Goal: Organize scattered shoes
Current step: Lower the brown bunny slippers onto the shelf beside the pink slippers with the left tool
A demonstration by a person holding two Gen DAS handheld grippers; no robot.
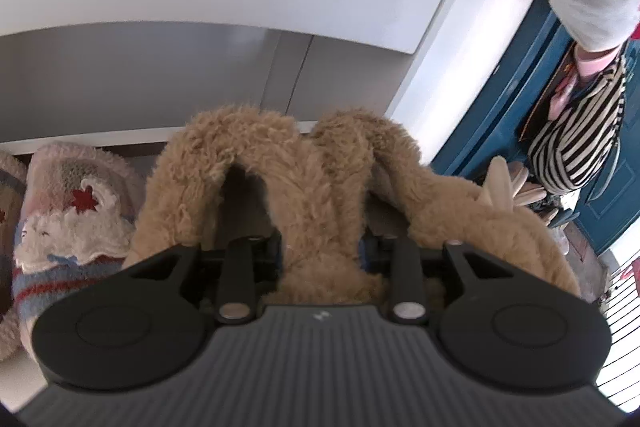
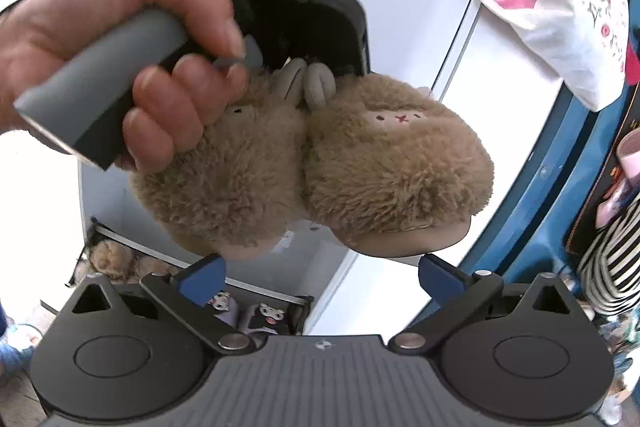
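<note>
Currently the left gripper [image 1: 324, 251], its jaws pinching both fluffy brown slippers [image 2: 312, 163] together, risks dropping one; right gripper [image 2: 320, 279] jaws stand open, empty.

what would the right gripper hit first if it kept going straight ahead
Most likely the brown slippers: they hang right in front of the open right gripper, held by the left gripper. The gap is hard to judge; the white cabinet lies behind them.

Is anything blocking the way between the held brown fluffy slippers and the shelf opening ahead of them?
Nothing visible blocks it. The left gripper holds the pair of brown fluffy slippers before the white cabinet's open shelf. A knitted striped slipper already sits to the left, beside the path rather than across it.
</note>
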